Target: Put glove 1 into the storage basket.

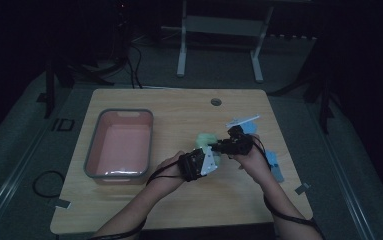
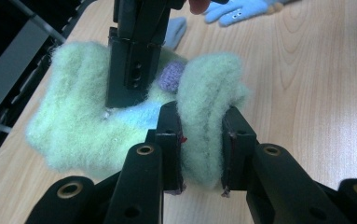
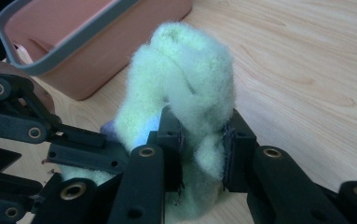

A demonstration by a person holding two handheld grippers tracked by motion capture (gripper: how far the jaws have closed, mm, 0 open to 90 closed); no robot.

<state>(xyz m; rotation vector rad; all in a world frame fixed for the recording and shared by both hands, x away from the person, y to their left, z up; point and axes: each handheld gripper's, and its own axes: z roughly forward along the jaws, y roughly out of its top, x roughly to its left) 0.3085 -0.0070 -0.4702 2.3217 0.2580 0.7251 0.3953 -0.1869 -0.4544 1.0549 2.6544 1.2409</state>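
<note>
A fluffy pale green sock [image 1: 206, 141] with light blue and purple patches hangs just above the middle of the table, held from both sides. My left gripper [image 2: 202, 144] is shut on one fold of the green sock [image 2: 204, 116]; its pads press into the fuzz. The right gripper [image 3: 202, 144] pinches another fold of the same sock [image 3: 185, 93]. In the high view the left gripper [image 1: 210, 156] sits just below and left of the sock, and the right gripper [image 1: 221, 146] meets it from the right. The right gripper's black jaw also appears in the left gripper view, clamped on the sock's far part.
A pink bin [image 1: 120, 144] with a grey rim stands on the left half of the table. Light blue socks [image 1: 249, 127] lie behind the right hand, and another blue piece [image 1: 274, 165] lies near the right edge. A cable hole [image 1: 216, 102] sits at the back.
</note>
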